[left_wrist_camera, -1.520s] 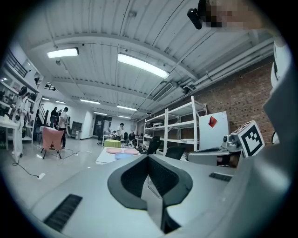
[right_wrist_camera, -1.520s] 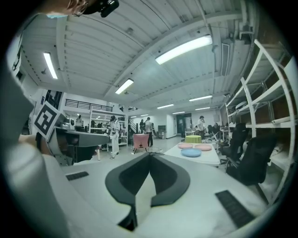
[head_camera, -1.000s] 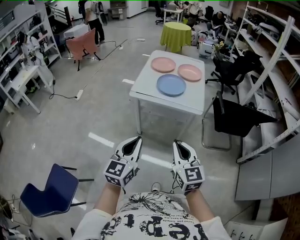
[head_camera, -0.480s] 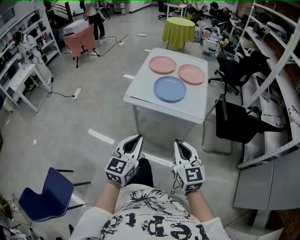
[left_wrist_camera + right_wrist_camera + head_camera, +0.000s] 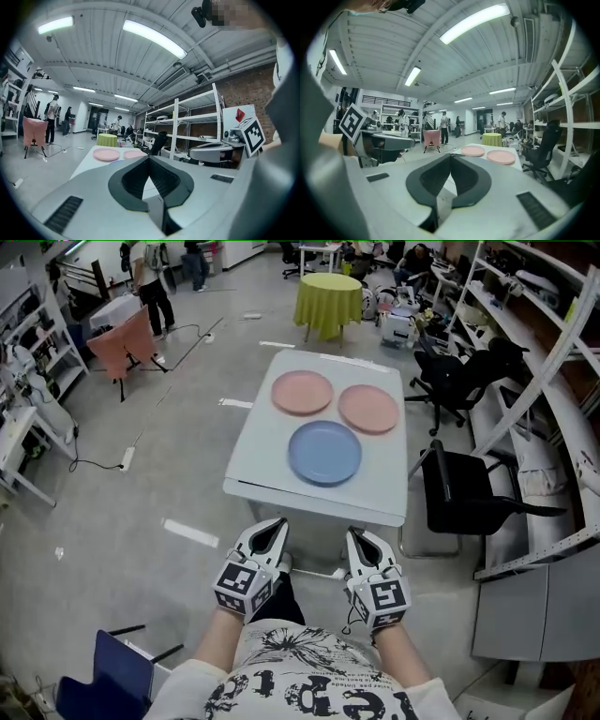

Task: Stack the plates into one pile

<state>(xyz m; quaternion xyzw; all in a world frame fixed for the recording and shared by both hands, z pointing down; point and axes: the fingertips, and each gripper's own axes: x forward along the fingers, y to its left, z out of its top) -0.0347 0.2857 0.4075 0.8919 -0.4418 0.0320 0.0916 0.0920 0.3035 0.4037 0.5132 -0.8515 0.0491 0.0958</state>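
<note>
Three plates lie apart on a white table (image 5: 262, 465): a blue plate (image 5: 324, 452) nearest me, a pink plate (image 5: 302, 392) at the far left and a second pink plate (image 5: 368, 408) at the far right. My left gripper (image 5: 277, 524) and right gripper (image 5: 355, 534) are both shut and empty, held side by side just short of the table's near edge. The left gripper view shows both pink plates (image 5: 106, 154) (image 5: 133, 153) beyond its closed jaws. In the right gripper view the pink plates (image 5: 473, 151) (image 5: 501, 156) sit ahead on the table.
A black office chair (image 5: 469, 498) stands at the table's right side, with shelving (image 5: 544, 381) along the right wall. A blue chair (image 5: 98, 685) is at my lower left. A yellow-green covered round table (image 5: 328, 298) and several people stand farther back.
I have walked closer to the table, which now fills more of the head view. Both grippers stayed shut and level in front of me.
</note>
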